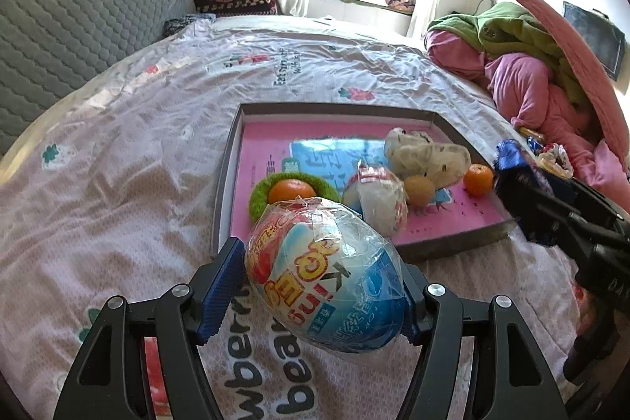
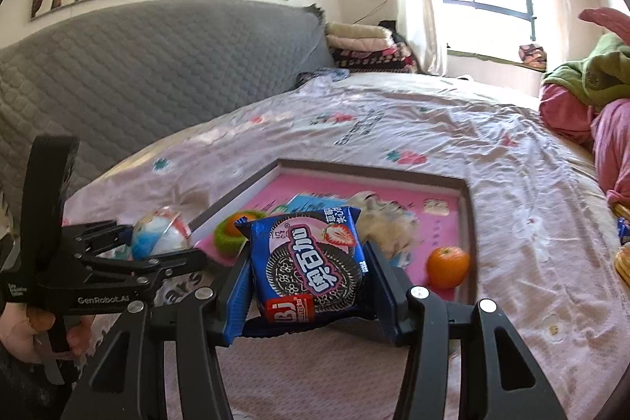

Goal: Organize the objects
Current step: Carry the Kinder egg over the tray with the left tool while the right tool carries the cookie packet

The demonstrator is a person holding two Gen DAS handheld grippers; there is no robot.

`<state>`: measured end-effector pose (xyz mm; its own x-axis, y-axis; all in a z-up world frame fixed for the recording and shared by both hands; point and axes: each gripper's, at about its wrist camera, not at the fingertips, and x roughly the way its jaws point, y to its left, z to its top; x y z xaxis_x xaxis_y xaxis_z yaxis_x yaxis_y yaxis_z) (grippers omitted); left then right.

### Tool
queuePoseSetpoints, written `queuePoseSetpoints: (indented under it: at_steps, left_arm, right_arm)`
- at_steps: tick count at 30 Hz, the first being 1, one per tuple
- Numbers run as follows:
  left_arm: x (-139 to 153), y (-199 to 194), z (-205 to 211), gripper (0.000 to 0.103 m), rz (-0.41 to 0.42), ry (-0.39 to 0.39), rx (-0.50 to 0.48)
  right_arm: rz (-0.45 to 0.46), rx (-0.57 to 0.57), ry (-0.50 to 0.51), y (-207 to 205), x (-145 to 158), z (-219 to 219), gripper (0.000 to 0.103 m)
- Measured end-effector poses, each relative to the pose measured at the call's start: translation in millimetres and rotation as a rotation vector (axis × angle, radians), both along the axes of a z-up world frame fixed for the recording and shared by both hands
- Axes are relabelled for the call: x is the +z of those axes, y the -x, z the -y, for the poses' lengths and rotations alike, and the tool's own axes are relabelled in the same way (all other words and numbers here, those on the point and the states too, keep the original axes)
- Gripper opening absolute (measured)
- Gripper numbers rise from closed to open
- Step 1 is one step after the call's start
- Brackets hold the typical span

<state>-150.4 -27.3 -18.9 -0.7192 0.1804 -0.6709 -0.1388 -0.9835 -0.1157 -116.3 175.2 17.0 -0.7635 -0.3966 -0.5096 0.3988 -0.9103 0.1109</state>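
My left gripper [image 1: 315, 286] is shut on a large egg-shaped toy [image 1: 327, 274] wrapped in clear film, blue and red with yellow lettering, held above the bedspread just in front of the tray. My right gripper [image 2: 311, 274] is shut on a blue cookie packet [image 2: 311, 262] with a strawberry picture, held over the tray's near edge. The shallow tray [image 1: 228, 160] has a pink floor and grey rim. In it lie an orange in a green ring [image 1: 293, 189], a second wrapped egg [image 1: 378, 199], a brownish fruit [image 1: 419, 189], a crumpled plastic bag [image 1: 425, 154] and another orange [image 1: 477, 179].
A pink printed bedspread [image 1: 118, 164] covers the bed. A grey quilted headboard [image 1: 78, 18] stands at the left. Pink and green bedding [image 1: 523, 73] is heaped at the right, with small packets [image 1: 551, 156] beside it. In the right wrist view a hand [image 2: 23, 337] holds the left gripper's handle.
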Motion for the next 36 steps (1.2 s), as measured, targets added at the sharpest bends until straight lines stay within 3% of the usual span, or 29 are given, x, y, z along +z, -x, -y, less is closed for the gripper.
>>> queuePoseSetpoints:
  at_steps: [14, 20, 36]
  left_arm:
    - [10, 37, -4, 0.070, -0.007, 0.037, -0.024]
    - [18, 54, -5, 0.070, -0.046, 0.061, -0.030]
    - [7, 76, 4, 0.070, -0.048, 0.086, -0.019]
  right_arm:
    - [-0.017, -0.163, 0.030, 24, 4, -35, 0.053]
    - [-0.005, -0.221, 0.031, 33, 1, -48, 0.053]
    - [0.019, -0.223, -0.040, 48, -13, -38, 0.053]
